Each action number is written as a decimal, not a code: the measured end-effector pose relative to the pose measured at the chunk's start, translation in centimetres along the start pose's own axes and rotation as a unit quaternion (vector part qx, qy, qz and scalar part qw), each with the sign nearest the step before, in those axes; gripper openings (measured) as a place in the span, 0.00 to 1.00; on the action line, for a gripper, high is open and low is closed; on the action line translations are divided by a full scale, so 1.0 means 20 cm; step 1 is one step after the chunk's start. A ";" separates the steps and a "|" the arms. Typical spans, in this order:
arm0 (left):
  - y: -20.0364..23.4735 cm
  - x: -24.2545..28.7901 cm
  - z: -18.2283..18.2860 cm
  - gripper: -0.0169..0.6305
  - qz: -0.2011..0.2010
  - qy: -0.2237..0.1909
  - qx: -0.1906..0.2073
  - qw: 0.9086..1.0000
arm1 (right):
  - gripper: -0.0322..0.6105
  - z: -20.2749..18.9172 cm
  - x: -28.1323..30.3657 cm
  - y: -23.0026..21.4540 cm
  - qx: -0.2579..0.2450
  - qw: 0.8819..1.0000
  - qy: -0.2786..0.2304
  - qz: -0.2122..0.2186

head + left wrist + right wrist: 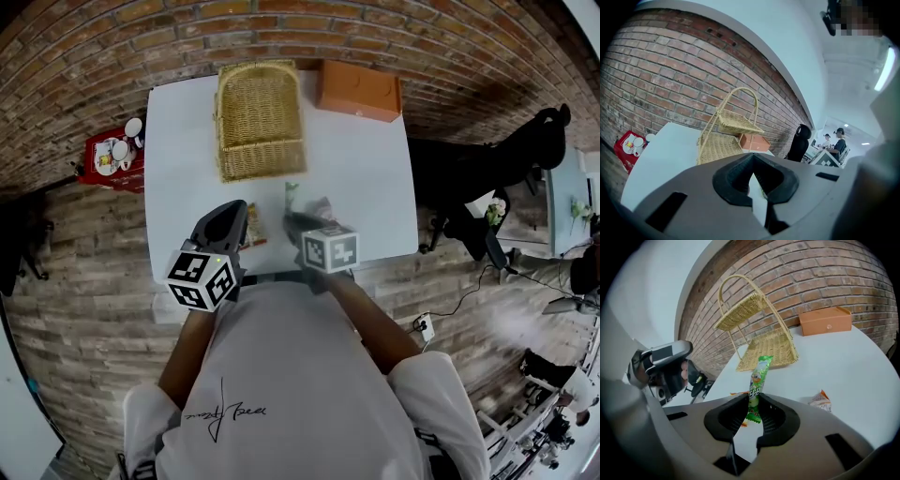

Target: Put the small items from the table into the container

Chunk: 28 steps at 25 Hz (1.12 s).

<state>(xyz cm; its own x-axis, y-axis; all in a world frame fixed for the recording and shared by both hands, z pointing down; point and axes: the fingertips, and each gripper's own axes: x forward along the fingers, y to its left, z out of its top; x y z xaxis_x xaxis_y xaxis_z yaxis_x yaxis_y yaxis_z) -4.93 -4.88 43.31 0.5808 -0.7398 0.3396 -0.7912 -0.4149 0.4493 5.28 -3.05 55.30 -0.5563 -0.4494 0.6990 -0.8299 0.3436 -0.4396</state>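
Observation:
My right gripper (753,401) is shut on a long green snack packet (758,377), which sticks up out of the jaws above the white table (843,366). In the head view the packet (292,195) shows just ahead of that gripper (300,221). My left gripper (233,214) hovers beside it at the table's near edge, shut (753,175) with nothing in it. The two-tier wicker basket (259,118) (765,336) (725,135) stands at the table's far side. An orange-and-white packet (821,401) and an orange packet (253,231) lie on the table near the grippers.
An orange box (357,90) (826,320) sits at the far right of the table against the brick wall. A red tray with cups (111,155) stands left of the table. People and a black chair (800,140) are off to the right.

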 end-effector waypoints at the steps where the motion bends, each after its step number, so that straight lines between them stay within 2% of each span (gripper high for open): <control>1: 0.00 0.00 0.00 0.04 -0.001 0.001 0.000 1.000 | 0.17 0.01 -0.01 0.02 -0.004 1.000 -0.001 0.004; 7: 0.00 0.01 -0.02 0.04 -0.009 0.007 -0.006 1.000 | 0.17 0.09 -0.10 0.13 -0.004 0.999 -0.018 0.037; 9: -0.01 0.01 0.00 0.04 -0.017 0.008 -0.015 1.000 | 0.17 0.12 -0.13 0.16 -0.019 0.999 -0.021 0.044; 15: -0.04 0.03 0.02 0.04 -0.030 0.009 -0.007 0.999 | 0.17 0.18 -0.21 0.20 -0.069 0.996 -0.027 0.041; 28: -0.06 0.07 0.02 0.04 -0.044 0.018 -0.004 0.999 | 0.17 0.43 -0.36 0.32 -0.120 0.989 -0.061 0.065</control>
<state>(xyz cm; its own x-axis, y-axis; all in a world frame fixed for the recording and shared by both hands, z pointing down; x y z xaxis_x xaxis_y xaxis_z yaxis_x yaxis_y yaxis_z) -3.33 -5.60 42.84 0.6540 -0.6816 0.3281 -0.7357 -0.4721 0.4856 3.49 -4.65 42.68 -0.6707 -0.4792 0.5661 -0.7251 0.5840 -0.3648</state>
